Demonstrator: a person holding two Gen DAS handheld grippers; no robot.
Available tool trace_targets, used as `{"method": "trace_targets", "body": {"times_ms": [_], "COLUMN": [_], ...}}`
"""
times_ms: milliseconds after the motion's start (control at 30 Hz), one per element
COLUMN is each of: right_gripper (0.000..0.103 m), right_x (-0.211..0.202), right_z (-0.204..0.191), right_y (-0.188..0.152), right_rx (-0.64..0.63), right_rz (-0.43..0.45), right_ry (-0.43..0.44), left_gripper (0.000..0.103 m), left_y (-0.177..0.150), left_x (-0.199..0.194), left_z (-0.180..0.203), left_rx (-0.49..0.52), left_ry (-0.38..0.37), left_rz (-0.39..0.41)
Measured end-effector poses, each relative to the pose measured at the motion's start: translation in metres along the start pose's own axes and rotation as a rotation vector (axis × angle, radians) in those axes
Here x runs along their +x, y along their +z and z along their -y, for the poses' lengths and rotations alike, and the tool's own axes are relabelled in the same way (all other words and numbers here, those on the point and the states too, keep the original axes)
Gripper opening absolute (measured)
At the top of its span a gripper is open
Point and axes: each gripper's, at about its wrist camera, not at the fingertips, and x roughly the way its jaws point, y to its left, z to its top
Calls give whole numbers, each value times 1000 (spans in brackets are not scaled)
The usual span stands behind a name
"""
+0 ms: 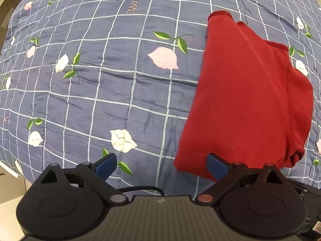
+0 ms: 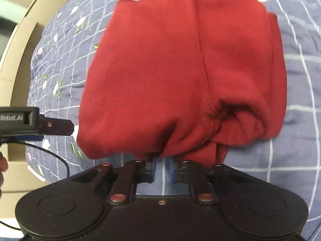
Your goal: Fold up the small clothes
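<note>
A red garment (image 1: pixel 244 100) lies folded into a long strip on the right side of a blue flowered quilt (image 1: pixel 120 90). My left gripper (image 1: pixel 161 162) is open just above the quilt's near edge. Its right blue fingertip (image 1: pixel 215 163) rests at the garment's near left corner, and its left fingertip (image 1: pixel 106 164) is over bare quilt. In the right wrist view the red garment (image 2: pixel 170 70) fills the middle, bunched at its near edge. My right gripper (image 2: pixel 162 165) is shut on that bunched edge, its blue pads close together. The left gripper (image 2: pixel 60 127) shows from the side, left of the cloth.
The quilt (image 2: pixel 301 140) spreads wide to the left of the garment and past its far end. A beige wooden frame (image 2: pixel 20 40) runs along the quilt's left side. Part of a person's hand (image 2: pixel 3 166) shows at the left edge. Pale floor (image 1: pixel 12 190) lies below the quilt's near edge.
</note>
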Motion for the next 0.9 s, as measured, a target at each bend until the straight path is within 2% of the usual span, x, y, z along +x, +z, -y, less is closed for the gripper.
{"method": "trace_targets", "body": {"times_ms": [200,300,467,600,700,900], "right_gripper": [0,0,0,0,0,0], "right_x": [-38,-58,-68,-79,-70,-52], "right_z": [-37,-44,-35,-41,-38,-27], "right_y": [-14,-21,-27,-37,-43,-46], "right_rx": [-363,-465,-473,-580,-632,-561], "right_rz": [91,133,153,200,152,91], "right_ry": [-98,-129,-180,-251,-273,-265], "left_gripper": [98,98,98,98,98,98], "left_y": [1,1,0,-2,-2,-3], "left_x": [-7,-9,-8,-10,-7,-5], "left_z": [-4,-4,-6,-9,-11,-10], "left_rx": [6,11,14,13,14,23], "left_ry": [-15,-20,-19,-20,-13,-7], "left_rz": [11,17,12,13,5,-4]}}
